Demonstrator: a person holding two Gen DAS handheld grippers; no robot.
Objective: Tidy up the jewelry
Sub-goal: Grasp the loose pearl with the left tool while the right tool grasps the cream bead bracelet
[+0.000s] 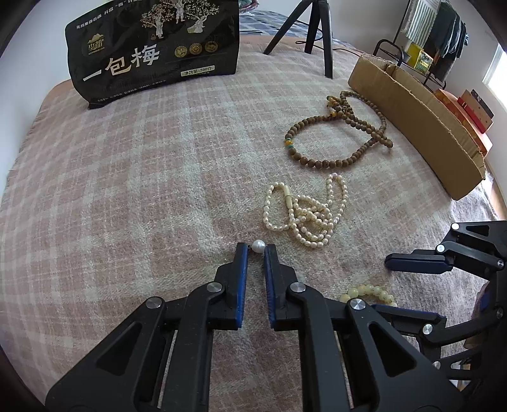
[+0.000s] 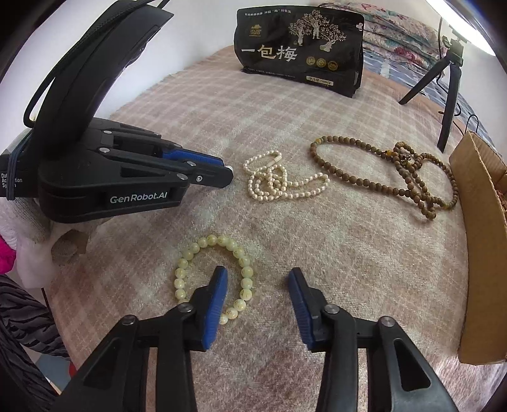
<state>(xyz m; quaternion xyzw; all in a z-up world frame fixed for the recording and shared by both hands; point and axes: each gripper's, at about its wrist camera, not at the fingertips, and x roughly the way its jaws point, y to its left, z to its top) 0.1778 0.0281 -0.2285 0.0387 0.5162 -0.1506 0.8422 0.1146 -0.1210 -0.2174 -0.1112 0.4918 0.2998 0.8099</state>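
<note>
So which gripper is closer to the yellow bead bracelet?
The right gripper. One of its open fingers sits inside the yellow bead bracelet. The left gripper is off beside the pearl necklace, pinching a single pearl.

**A bedroom at home, with the bed as work area**

The jewelry lies on a bed covered with a pink-and-cream plaid blanket [image 1: 126, 190], its fabric soft and fuzzy. At the far end, folded floral and patterned quilts [image 2: 396, 38] are stacked against a plain white wall. A metal clothes rack [image 1: 434, 41] hung with striped and dark garments stands by the bedside, near a bright window at the edge of the left wrist view. Everyday household items share the bed: a black snack bag [image 1: 155, 50] printed with Chinese characters, an open cardboard box [image 1: 421, 126], and a small black tripod [image 1: 313, 28] with a cable trailing behind it.
</note>
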